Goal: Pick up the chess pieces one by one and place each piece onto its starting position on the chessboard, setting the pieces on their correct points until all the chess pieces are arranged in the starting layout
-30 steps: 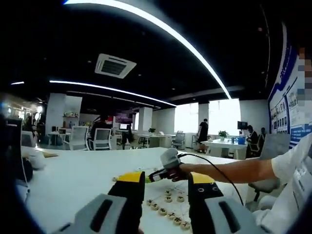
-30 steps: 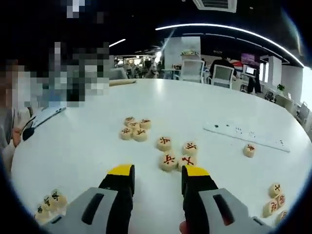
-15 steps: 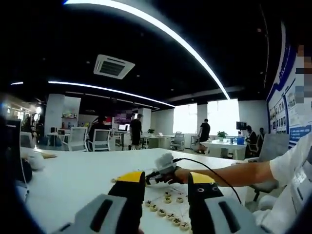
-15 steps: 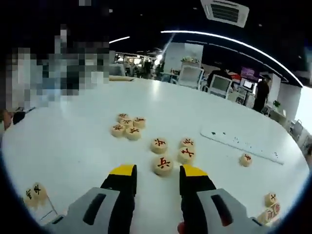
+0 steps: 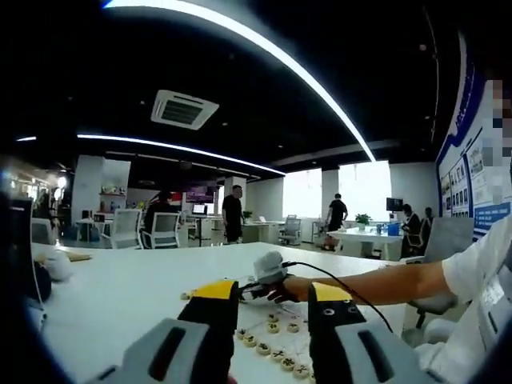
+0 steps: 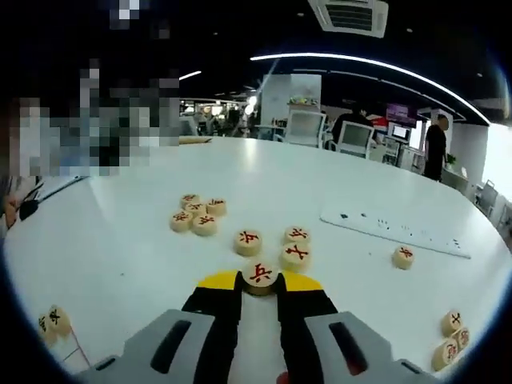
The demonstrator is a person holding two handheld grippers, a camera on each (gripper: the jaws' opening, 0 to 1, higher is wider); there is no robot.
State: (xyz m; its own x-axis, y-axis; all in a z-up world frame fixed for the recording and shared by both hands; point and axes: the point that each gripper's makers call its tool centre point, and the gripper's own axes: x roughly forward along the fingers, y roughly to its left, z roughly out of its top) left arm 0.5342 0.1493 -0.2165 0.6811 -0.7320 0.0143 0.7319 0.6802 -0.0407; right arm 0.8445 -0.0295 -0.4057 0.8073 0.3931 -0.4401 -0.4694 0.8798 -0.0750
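Jaws of the right gripper (image 6: 258, 282) stand nearly closed with a round chess piece (image 6: 260, 274) clamped between their yellow tips, its red character facing up; the piece lies flat, with no long axis to speak of, so the hold looks square. Whether it is lifted off the white counter (image 6: 120, 240) or resting on it I cannot tell. Just beyond the tips lie three loose pieces (image 6: 272, 244), close enough that a careless lift could nudge them. Farther toward the far-left part of the counter sits a cluster of four (image 6: 194, 215). A white power strip (image 6: 392, 230) lies off to the right.

Left gripper (image 5: 272, 298) hangs well back with its jaws wide apart and holding nothing. Between and beyond them are rows of placed pieces (image 5: 276, 352) on faint board lines; the chessboard's extent and the free points are hard to make out.
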